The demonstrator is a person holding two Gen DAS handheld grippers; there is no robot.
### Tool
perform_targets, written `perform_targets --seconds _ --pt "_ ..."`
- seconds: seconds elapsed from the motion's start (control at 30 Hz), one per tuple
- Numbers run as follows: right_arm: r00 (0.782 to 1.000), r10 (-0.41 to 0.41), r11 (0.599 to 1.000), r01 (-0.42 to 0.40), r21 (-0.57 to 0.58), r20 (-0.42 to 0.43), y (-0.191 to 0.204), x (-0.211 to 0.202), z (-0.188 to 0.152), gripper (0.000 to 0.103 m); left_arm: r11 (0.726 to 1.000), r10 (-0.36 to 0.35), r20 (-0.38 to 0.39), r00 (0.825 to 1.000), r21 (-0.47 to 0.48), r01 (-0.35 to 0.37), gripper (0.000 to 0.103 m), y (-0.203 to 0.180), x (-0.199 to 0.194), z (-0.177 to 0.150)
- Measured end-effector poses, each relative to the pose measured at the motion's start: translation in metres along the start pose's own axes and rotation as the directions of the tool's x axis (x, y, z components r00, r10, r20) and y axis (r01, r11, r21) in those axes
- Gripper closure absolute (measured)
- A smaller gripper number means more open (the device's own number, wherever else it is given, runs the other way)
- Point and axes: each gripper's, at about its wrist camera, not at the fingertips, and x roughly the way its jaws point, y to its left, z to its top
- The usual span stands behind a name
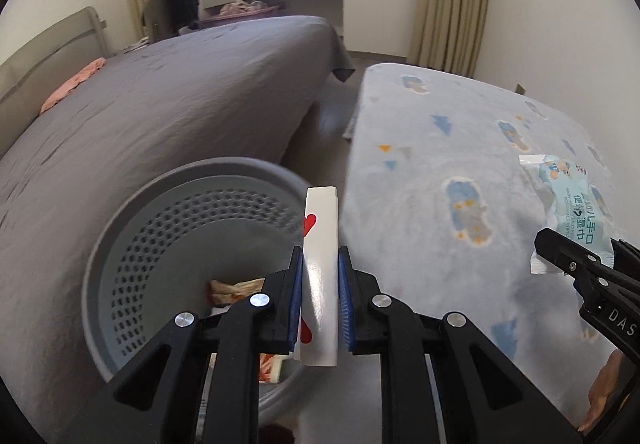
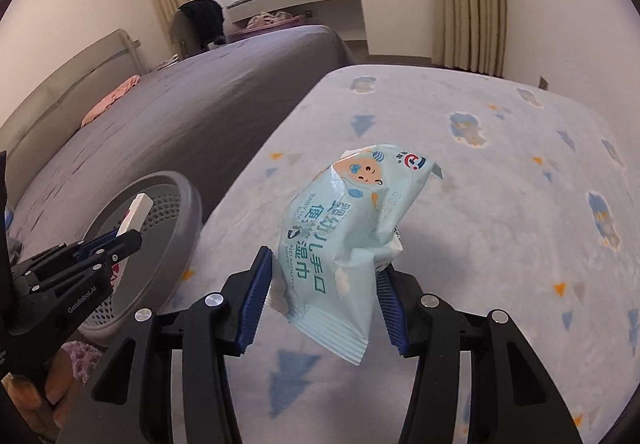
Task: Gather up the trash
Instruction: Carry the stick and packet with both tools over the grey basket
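My left tongs (image 1: 319, 292) clamp a white red-marked carton (image 1: 320, 264) over the perforated grey plastic bin (image 1: 132, 244) at nine o'clock; my right tongs (image 2: 320, 296) pinch a crumpled pale-blue wet-wipe packet (image 2: 344, 228).

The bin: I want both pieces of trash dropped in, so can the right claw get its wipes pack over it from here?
Probably not yet: the left claw with its white box sits over the bin.

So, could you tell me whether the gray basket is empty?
No, the gray basket already holds crumpled wrappers at its bottom.
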Motion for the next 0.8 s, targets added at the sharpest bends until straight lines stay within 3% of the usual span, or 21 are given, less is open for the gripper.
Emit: perform_targets --seconds 0.2,0.43,0.8 --pt "0.998 0.065 0.986 -0.067 -0.153 -0.016 0.077 0.015 -0.004 0.054 0.988 0.108 -0.014 0.994 -0.105 -0.109 0.086 0.069 -0.011 -0.023" --pt "0.987 0.153 0.94 -0.162 -0.301 -0.051 0.151 0.036 -0.002 0.054 0.961 0.191 -0.047 0.98 -0.195 -0.196 0.086 0.127 -0.01 -0.037" --pt "0.984 0.154 0.899 -0.176 -0.401 -0.085 0.189 0.066 0.008 0.053 0.949 0.186 -0.072 0.98 -0.246 -0.198 0.086 0.154 0.013 -0.034"
